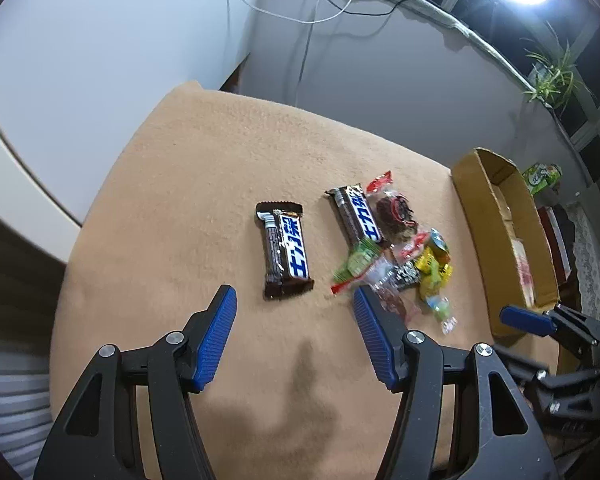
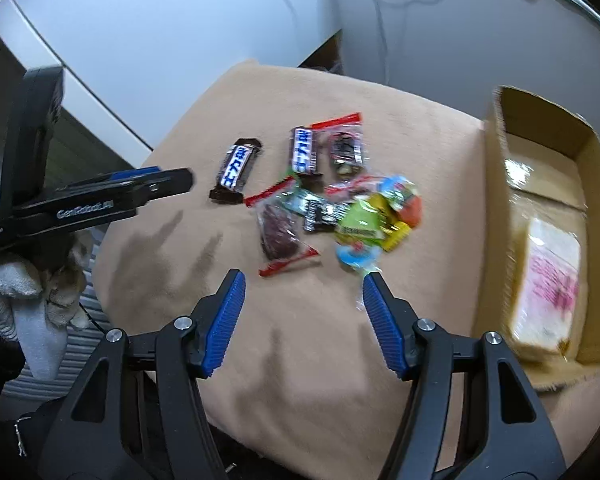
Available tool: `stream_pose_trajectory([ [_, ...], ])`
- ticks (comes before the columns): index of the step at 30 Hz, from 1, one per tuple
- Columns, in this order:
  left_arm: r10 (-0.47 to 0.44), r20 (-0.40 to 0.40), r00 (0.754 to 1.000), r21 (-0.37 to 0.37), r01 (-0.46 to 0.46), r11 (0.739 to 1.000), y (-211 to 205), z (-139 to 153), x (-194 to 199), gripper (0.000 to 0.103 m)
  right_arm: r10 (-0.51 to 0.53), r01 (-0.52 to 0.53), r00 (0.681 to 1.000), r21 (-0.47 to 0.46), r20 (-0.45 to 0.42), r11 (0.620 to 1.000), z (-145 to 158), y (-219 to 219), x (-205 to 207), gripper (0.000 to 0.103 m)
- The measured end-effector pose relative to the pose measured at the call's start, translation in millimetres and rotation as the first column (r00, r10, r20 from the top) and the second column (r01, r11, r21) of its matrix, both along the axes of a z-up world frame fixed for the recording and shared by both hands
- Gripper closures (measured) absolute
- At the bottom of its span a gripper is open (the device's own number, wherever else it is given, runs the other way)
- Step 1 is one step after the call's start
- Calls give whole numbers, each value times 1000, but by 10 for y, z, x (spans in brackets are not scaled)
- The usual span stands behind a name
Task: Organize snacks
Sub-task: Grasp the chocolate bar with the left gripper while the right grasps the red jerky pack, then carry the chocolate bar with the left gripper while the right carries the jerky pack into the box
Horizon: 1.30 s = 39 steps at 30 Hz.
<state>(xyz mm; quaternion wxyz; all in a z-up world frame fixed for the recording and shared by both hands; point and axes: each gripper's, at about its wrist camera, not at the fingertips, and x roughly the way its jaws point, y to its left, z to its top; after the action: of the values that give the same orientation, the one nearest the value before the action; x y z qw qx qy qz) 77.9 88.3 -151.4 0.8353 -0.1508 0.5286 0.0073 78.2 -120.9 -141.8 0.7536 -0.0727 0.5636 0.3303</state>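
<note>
While both grippers hang empty with jaws spread, the left gripper (image 1: 294,300) has a chocolate bar (image 1: 285,251) just ahead; the right gripper (image 2: 303,283) faces the snack pile (image 2: 340,208), the box (image 2: 500,152) to its right. Best take single wrappers by their edges.

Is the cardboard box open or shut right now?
Open. The cardboard box shows its inside from above, flaps up, with only a taped, labelled bottom visible and no snacks inside.

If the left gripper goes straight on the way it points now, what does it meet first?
Probably the bare blanket, just short of the lone chocolate bar. The left gripper has open, empty fingers; depth is unclear.
</note>
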Motion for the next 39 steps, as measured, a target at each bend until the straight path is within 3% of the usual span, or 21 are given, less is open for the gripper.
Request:
stream_pose_trajectory([
  [12,13,-61,998,-24,-14,1000,69,-334,363,54,82,-84,995,-39,-48,996,-308,511,166,50],
  [20,-9,-89,996,-16,7,1000,-14,-517,507,58,105,-110,992,-90,-63,990,-494,736,211,50],
  [25,-8,-100,995,-20,6,1000,-31,-575,556,66,118,-126,990,-121,-72,985,-609,859,213,60],
  [28,-6,-107,994,-1,6,1000,-39,-600,581,74,125,-134,989,-128,-81,983,-648,891,212,66],
  [39,-4,-104,995,23,6,1000,-46,-608,586,76,111,-120,989,-96,-98,988,-638,754,248,70],
])
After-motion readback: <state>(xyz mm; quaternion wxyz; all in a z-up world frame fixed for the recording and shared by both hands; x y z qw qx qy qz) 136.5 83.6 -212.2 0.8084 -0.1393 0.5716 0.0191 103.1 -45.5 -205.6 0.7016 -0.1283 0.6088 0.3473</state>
